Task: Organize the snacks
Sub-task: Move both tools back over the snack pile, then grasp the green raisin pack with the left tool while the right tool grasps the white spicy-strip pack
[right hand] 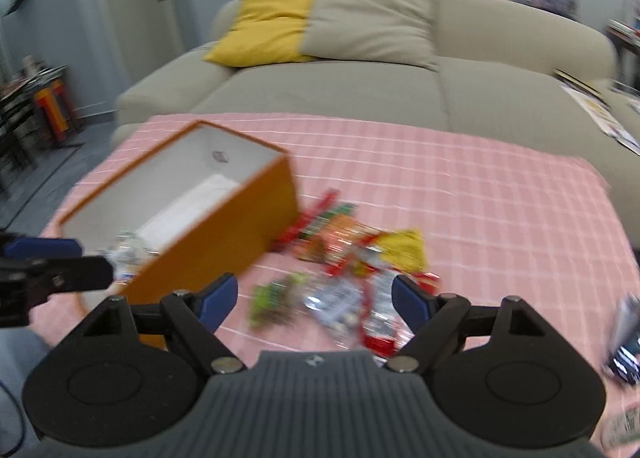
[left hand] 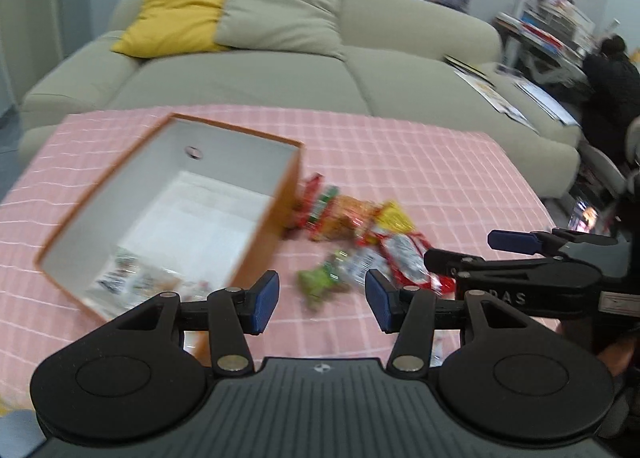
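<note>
My left jaws (left hand: 322,300) stand apart, empty, the orange box (left hand: 256,242) at ten o'clock, ready for filling; the snacks (right hand: 352,270) lie heaped on the counter (right hand: 480,198) at twelve o'clock of my right jaws (right hand: 314,300), spread wide, empty

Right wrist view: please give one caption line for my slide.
Open right claw above snack packets beside an orange box on a pink checked tablecloth.

Left gripper (left hand: 322,300): matte black plastic linkage arms w/ silver round rivets, two round black discs, ribbed dark grey centre plate w/ small round logo, blue ribbed pads (left hand: 264,300). Right gripper (right hand: 314,300): same build; white letters "DAS" on its side.
</note>
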The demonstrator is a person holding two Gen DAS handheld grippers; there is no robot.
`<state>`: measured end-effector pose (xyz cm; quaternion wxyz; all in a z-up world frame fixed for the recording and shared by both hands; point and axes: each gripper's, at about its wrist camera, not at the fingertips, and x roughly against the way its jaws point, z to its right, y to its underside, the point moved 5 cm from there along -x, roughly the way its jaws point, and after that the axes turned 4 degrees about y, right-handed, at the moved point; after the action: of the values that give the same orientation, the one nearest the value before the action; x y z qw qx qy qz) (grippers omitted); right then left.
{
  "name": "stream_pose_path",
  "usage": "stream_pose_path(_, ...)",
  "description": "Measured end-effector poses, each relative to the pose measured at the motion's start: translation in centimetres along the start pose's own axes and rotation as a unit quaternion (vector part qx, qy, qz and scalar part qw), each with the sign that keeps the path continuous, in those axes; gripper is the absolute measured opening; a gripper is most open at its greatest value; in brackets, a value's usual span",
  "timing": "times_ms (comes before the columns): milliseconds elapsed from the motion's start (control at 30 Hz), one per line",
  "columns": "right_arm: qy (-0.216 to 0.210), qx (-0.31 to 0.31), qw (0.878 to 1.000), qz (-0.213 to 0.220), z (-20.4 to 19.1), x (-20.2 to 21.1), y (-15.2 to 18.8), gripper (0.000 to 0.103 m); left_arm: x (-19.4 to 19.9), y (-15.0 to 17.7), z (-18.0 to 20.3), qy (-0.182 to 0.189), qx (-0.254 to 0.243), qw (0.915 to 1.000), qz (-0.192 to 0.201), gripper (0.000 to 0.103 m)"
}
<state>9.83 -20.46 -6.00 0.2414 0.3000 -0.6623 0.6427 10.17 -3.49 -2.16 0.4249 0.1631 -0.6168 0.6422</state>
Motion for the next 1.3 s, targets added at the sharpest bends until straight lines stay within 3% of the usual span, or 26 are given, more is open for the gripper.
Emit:
stream_pose_path(267,0.045,-0.045,0.997,-0.033,4.8,-2.8,4.8,0.081,-4.3,2.2,1.6,0.026,-0.009,0.9993,-0.025,0.059)
stream_pose_path(533,0.041,-0.071,0.992,-0.098,3.9,-5.9,7.4,0.083,-7.4,3.4,1.6,-0.011,-0.050,0.9979,-0.039,0.065)
stream_pose_path(867,0.054,-0.060,0.980,-0.181,2.2,-10.6,8.7,0.086,-12.1,3.5,1.6,-0.062,-0.134,0.9855,-0.084,0.066)
stream_pose_path(1300,0.087,-0.021,0.974,-0.207,1.7,-13.0,8.9,0.090,-16.4,3.2,1.8,-0.089,-0.187,0.9723,-0.109,0.071)
